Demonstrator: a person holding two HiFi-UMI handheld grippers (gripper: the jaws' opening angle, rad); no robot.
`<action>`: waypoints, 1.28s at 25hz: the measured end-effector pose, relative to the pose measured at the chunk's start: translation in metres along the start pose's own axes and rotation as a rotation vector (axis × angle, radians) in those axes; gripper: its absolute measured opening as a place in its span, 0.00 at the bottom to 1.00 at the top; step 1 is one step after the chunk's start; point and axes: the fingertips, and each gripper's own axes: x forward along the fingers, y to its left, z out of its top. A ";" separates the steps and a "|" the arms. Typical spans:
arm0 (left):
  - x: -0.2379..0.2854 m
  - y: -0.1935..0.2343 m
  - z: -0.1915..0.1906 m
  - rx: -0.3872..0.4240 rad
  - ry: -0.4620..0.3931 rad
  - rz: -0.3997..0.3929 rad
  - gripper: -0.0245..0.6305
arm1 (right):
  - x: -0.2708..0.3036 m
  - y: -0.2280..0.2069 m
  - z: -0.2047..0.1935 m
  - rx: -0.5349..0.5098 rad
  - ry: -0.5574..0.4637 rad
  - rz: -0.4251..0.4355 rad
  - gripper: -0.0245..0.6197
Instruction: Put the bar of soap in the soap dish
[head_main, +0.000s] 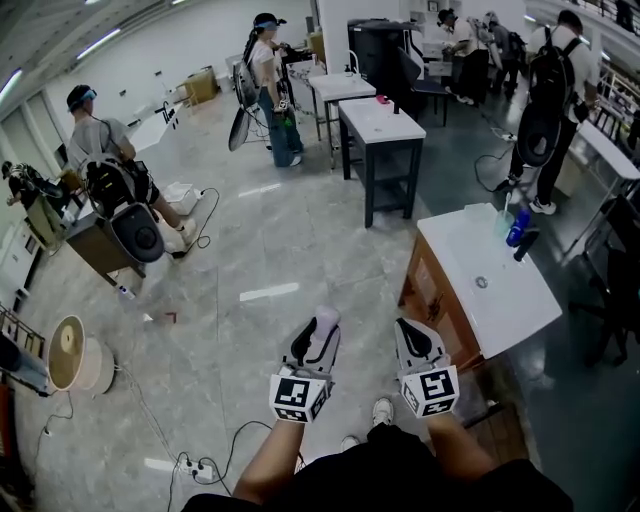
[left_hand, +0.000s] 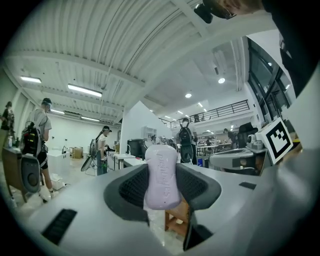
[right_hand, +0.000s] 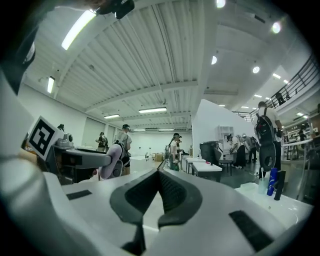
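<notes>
The person holds both tongs out level in front of the body, side by side over a glossy grey stone-look floor (head_main: 250, 250). The left tongs (head_main: 316, 345) grip a pale lilac, rounded bar of soap (left_hand: 162, 177). The bar stands upright between the dark ribbed pads (left_hand: 131, 186), which press on its two broad faces, and its upper end rises above the jaw tips. The soap therefore sits in the air in the left tongs, to the left of the white worktop with brown wooden sides (head_main: 500, 300) and not over it.

The right tongs (right_hand: 160, 191) are closed and empty, with the two dark pads meeting along a thin line. In the right gripper view, the left tongs and the soap show just beside them on the left.

On the worktop's far end a blue plastic bottle (head_main: 517, 228) stands close to a pale translucent container (head_main: 503, 222) and a dark object (head_main: 527, 243); what that object is cannot be told. A small round metal fitting (head_main: 481, 283) sits in the white surface.

Each of the tongs carries a black-and-white marker cube (head_main: 297, 397) near the hand.
</notes>
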 end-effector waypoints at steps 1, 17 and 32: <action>0.006 0.001 -0.002 0.001 0.006 -0.003 0.33 | 0.004 -0.003 -0.002 -0.007 0.005 0.000 0.06; 0.168 0.014 0.000 0.013 0.044 -0.056 0.33 | 0.117 -0.115 0.002 0.009 -0.014 0.047 0.06; 0.273 0.014 -0.012 0.019 0.096 -0.049 0.33 | 0.176 -0.219 -0.014 0.026 -0.009 0.035 0.06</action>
